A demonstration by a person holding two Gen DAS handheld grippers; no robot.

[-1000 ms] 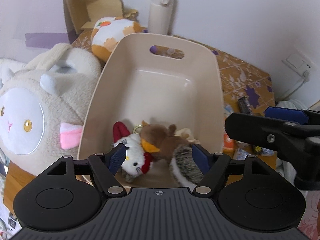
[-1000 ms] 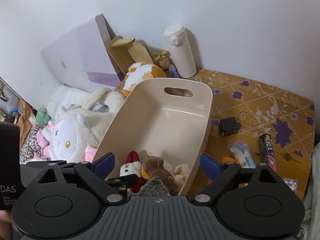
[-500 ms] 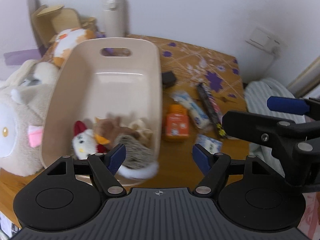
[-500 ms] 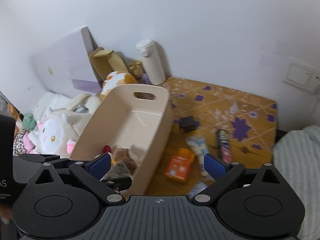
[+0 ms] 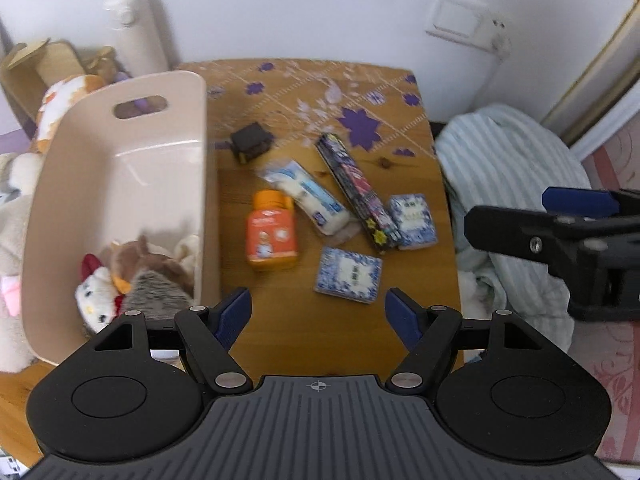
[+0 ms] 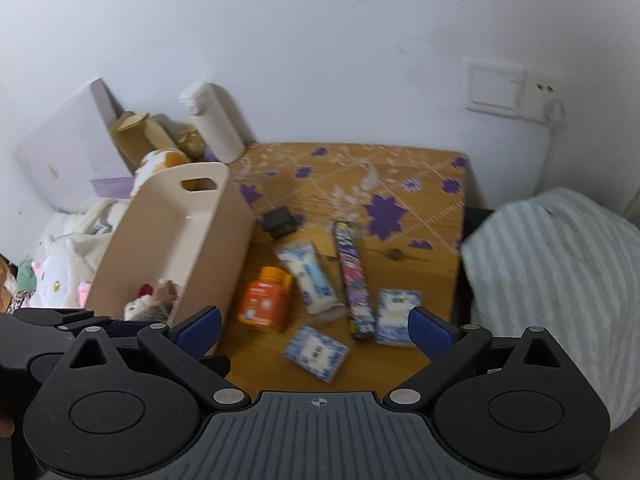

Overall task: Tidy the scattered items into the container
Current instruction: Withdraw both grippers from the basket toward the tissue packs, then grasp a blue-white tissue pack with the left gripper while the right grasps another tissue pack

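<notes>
Your left gripper (image 5: 319, 307) hangs wide and empty over the wooden surface (image 5: 280, 332); right gripper (image 6: 316, 330) too, gaping. Just ahead: blue-patterned tissue packs (image 5: 347, 275), orange bottle (image 5: 271, 232) (blurry), beside the beige plastic bin (image 5: 120, 176) with plush toys (image 5: 136, 276).

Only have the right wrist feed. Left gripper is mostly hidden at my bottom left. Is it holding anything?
Observer: No. The left gripper is open, with nothing between its pads and only bare table below.
Operator: What's in the bin? Its side wall blocks most of it for me.
Observer: The near end of the bin holds a white cat plush, a brown plush and a grey furry plush. The far floor is bare.
Operator: Where's my gripper from the other side?
Observer: The right gripper is off the table's right edge, over the striped cloth.
</notes>
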